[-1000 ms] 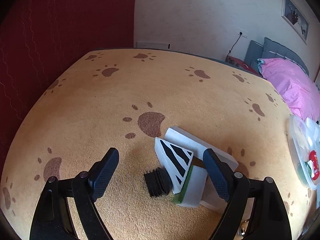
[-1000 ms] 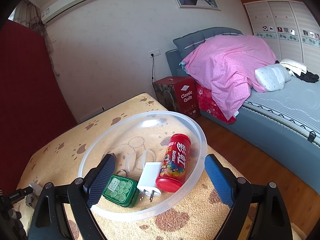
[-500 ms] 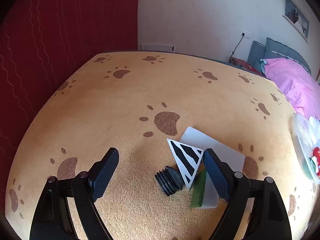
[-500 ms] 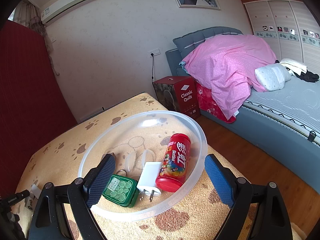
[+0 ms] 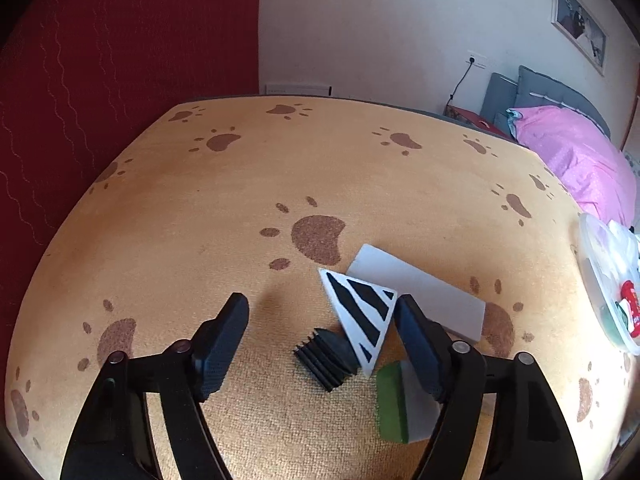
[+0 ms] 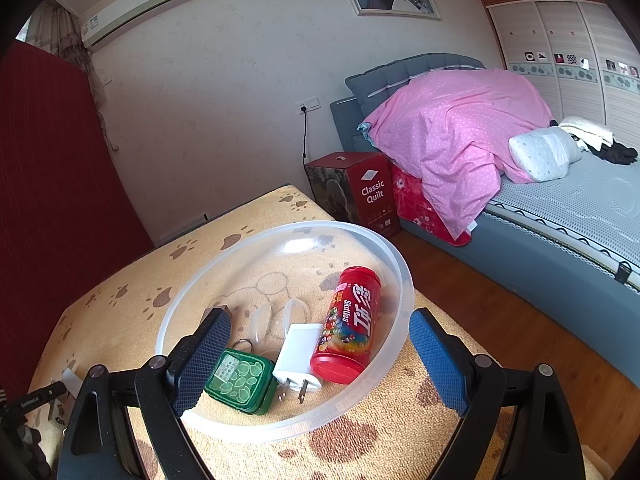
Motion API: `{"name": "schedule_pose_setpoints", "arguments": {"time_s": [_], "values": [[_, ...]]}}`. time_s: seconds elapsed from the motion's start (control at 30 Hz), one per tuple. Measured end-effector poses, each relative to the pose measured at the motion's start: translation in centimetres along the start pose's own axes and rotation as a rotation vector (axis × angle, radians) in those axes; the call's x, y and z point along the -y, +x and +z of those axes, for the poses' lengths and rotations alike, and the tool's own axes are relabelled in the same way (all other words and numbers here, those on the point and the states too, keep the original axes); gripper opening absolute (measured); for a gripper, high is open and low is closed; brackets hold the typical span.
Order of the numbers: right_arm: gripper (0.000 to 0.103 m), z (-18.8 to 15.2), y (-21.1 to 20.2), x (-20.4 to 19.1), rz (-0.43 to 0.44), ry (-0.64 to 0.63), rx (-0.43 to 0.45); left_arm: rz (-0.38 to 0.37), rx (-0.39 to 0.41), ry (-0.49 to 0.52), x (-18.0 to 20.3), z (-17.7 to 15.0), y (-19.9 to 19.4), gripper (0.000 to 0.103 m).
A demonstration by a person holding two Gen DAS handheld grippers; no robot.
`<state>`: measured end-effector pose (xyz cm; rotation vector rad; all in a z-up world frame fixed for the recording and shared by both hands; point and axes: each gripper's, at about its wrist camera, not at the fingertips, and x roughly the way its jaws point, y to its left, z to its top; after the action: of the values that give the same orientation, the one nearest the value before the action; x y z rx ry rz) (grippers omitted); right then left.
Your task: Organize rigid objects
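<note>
The bench [image 5: 280,168] carries a clear bowl [image 6: 400,264] holding a red can [image 6: 352,320], charger [image 6: 296,354] and green tin [image 6: 238,378]. Left gripper [image 5: 320,336] and right gripper [image 6: 318,354] gape wide, both empty. The plug [image 5: 326,354] touches the striped card [image 5: 360,316]; a grasp there risks snagging the card.

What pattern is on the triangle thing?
The triangle is white with black zebra-like stripes, best seen from the left wrist view.

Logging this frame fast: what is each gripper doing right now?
Left gripper: open, empty, above the black ribbed plug.
Right gripper: open, empty, over the clear bowl.
</note>
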<state>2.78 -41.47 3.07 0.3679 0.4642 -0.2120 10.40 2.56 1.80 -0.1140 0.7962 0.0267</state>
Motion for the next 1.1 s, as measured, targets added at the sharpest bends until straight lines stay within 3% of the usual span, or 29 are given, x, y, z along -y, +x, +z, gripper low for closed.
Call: {"name": "schedule_pose_setpoints", "arguments": {"time_s": [0.1, 0.33, 0.47, 0.7, 1.1], "values": [[0.094, -0.3, 0.1, -0.1, -0.003, -0.001, -0.004, -0.022, 0.018, 0.007, 0.3, 0.4, 0.1, 0.067], [0.094, -0.7, -0.3, -1.1, -0.014, -0.055, -0.002, -0.125, 0.031, 0.022, 0.6, 0.7, -0.1, 0.039], [0.094, -1.4, -1.4, -2.6, 0.025, -0.101, -0.020, -0.147, 0.028, 0.007, 0.3, 0.5, -0.1, 0.038], [0.094, -2.9, -2.4, -6.7, 0.173, -0.144, -0.107, -0.182, 0.035, -0.026, -0.3, 0.3, -0.5, 0.037], [0.094, -7.5, -2.3, -14.9, 0.408, -0.255, -0.329, -0.264, 0.116, -0.094, -1.9, 0.9, -3.9, 0.030]]}}
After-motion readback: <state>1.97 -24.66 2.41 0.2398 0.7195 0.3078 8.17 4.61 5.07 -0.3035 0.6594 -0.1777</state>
